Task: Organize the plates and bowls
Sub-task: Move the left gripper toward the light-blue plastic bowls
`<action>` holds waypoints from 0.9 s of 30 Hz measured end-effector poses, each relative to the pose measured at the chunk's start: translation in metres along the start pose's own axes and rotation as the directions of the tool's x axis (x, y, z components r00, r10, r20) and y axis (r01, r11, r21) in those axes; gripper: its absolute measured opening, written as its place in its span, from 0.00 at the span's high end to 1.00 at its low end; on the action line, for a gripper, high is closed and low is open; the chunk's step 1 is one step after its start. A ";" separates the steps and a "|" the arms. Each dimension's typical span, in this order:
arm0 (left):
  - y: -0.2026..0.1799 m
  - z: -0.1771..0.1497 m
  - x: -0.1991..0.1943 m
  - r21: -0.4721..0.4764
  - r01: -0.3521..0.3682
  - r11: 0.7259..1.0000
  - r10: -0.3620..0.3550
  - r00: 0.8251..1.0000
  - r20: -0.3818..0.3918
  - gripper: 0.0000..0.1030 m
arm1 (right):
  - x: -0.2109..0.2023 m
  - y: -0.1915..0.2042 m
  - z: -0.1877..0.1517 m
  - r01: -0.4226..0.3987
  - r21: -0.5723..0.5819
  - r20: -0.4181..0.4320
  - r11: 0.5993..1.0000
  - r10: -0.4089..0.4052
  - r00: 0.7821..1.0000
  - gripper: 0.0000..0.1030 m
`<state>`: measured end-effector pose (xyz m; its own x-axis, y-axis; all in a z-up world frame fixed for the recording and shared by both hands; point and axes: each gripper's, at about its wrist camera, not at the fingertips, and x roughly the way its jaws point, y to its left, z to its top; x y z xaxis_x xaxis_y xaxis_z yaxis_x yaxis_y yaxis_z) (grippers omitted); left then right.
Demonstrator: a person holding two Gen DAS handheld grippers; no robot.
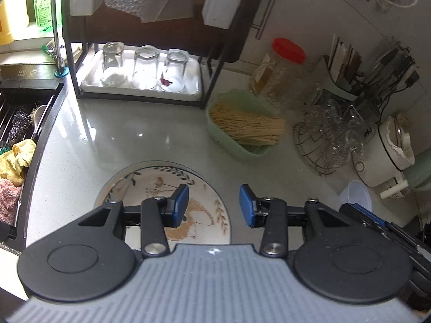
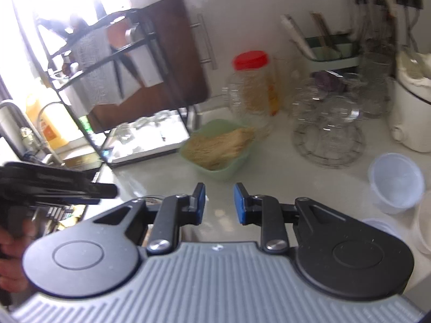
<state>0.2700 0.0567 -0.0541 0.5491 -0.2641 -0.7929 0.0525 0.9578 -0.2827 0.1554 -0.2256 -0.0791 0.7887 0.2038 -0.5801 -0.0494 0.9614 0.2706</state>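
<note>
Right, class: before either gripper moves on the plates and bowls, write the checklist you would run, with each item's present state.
1. Left gripper empty: ok, nothing between its fingers.
2. Right gripper empty: ok, a bare gap.
3. Patterned plate flat on the counter: ok.
4. Plate clear of the green basket: ok, apart.
5. Right gripper clear of the plastic tub: ok, off to the side.
6. Spare room in the rack: cannot tell.
</note>
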 end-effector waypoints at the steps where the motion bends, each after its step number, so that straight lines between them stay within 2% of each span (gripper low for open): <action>1: -0.010 -0.004 -0.005 0.014 0.009 1.000 -0.009 1.000 0.008 0.55 | -0.005 -0.007 -0.001 0.005 0.016 0.003 1.000 -0.005 1.000 0.74; 3: -0.026 -0.011 -0.013 0.035 0.030 0.999 -0.030 0.999 0.022 0.55 | -0.015 -0.021 -0.004 0.007 0.033 0.016 0.999 -0.008 1.000 0.74; 6: -0.048 -0.018 -0.025 0.059 0.076 0.995 -0.077 0.997 0.024 0.55 | -0.028 -0.035 -0.005 0.065 0.025 0.029 0.998 -0.066 0.997 0.74; 11: -0.083 -0.025 -0.038 0.203 0.115 0.972 -0.128 0.990 0.052 0.55 | -0.052 -0.048 -0.009 0.117 0.082 0.062 0.990 -0.122 0.991 0.74; 16: -0.099 -0.027 -0.039 0.281 0.175 0.944 -0.185 0.983 0.010 0.55 | -0.065 -0.053 -0.017 0.145 0.157 0.075 0.977 -0.158 0.985 0.74; 21: -0.103 -0.037 -0.040 0.346 0.207 0.915 -0.217 0.976 -0.010 0.55 | -0.070 -0.048 -0.030 0.197 0.151 0.029 0.969 -0.203 0.979 0.74; 24: -0.103 -0.043 -0.036 0.338 0.245 0.909 -0.237 0.969 -0.066 0.55 | -0.071 -0.049 -0.040 0.223 0.182 -0.007 0.958 -0.226 0.974 0.74; 27: -0.106 -0.049 -0.037 0.360 0.265 0.895 -0.252 0.964 -0.084 0.55 | -0.072 -0.049 -0.048 0.247 0.188 -0.012 0.951 -0.249 0.968 0.74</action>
<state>0.2031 -0.0401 -0.0210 0.4460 -0.5055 -0.7386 0.4926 0.8276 -0.2690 0.0713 -0.2785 -0.0877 0.7687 -0.0400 -0.6384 0.2630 0.9296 0.2583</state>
